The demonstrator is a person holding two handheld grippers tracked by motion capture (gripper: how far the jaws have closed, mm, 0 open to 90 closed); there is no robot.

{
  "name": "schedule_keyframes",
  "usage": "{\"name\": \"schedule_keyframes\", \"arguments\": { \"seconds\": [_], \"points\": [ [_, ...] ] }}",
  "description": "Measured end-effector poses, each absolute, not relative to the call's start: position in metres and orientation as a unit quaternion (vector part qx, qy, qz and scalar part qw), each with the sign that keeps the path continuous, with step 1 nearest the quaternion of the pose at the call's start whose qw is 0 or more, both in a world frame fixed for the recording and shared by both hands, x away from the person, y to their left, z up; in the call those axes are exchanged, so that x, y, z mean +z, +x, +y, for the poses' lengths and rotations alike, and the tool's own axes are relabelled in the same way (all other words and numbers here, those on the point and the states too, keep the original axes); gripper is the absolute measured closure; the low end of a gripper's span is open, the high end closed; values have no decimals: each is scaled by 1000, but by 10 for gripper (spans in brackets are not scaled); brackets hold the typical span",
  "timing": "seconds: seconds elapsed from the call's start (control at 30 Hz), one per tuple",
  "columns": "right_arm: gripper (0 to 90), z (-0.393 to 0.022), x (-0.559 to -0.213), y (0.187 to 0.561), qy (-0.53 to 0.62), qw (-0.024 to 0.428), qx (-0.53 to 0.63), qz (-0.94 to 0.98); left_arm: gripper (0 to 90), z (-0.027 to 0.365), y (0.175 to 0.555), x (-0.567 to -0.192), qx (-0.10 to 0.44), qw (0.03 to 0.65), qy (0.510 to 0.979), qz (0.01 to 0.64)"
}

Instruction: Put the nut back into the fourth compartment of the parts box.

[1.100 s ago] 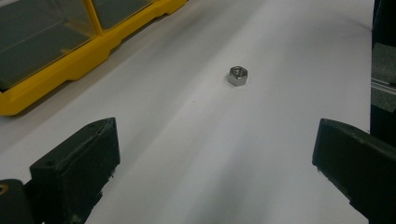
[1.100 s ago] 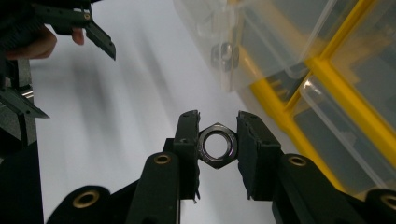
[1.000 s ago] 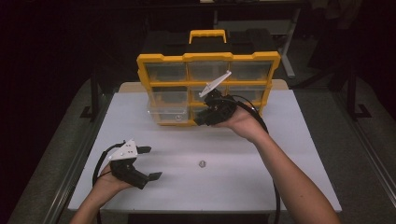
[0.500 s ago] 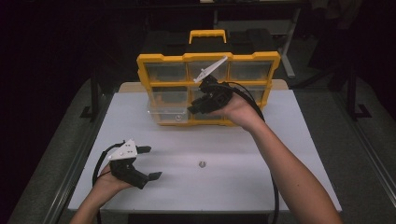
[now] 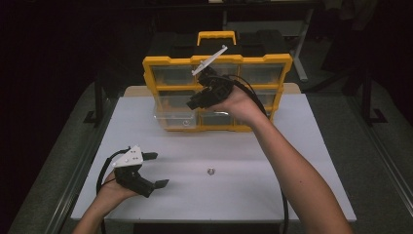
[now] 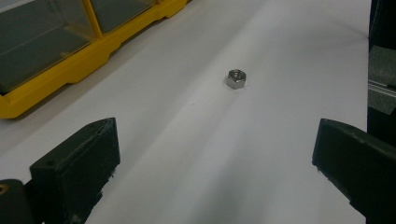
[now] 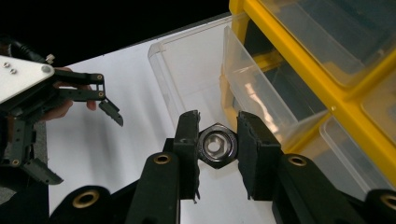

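My right gripper [image 5: 194,104] hangs in front of the yellow drawer case [image 5: 160,63], shut on a large steel nut [image 7: 215,145] held between its pads. It hovers just beside and above a clear drawer [image 7: 187,74] pulled out of the case's lower left row [image 5: 171,117]. A smaller hex nut [image 5: 211,171] lies loose on the white table, straight ahead of my left gripper [image 5: 158,169]. That gripper rests low at the front left, jaws wide open and empty [image 6: 215,177], with the small nut [image 6: 236,78] beyond them.
The white table [image 5: 302,161] has its front edge close behind the left hand. The case stands upright at the back with several clear drawers and a yellow handle [image 5: 223,35]. Black cables trail from both grippers. Dark floor surrounds the table.
My right gripper has carried the large nut leftward and up across the case front, toward the pulled-out drawer. The left gripper and the small nut have stayed put.
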State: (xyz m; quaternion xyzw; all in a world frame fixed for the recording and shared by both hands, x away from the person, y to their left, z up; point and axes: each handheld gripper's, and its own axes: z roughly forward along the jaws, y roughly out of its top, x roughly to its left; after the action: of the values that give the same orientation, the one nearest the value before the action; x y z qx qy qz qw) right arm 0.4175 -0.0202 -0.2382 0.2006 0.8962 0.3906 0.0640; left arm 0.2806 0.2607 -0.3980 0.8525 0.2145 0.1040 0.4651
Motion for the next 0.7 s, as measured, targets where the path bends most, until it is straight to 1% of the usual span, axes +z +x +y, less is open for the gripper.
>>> {"name": "schedule_keyframes", "arguments": {
  "seconds": [0.23,0.6,0.67,0.7],
  "points": [
    [688,-11,-243,428,217,53,387,895,10,260,280,-398,100,472,848,220],
    [688,4,-254,438,211,52,366,905,10,261,280,-398,101,473,847,220],
    [680,4,-255,439,210,50,366,905,10,261,280,-397,104,473,848,218],
    [660,4,-256,439,210,45,368,905,10,261,280,-397,104,473,847,217]
  ]
}}
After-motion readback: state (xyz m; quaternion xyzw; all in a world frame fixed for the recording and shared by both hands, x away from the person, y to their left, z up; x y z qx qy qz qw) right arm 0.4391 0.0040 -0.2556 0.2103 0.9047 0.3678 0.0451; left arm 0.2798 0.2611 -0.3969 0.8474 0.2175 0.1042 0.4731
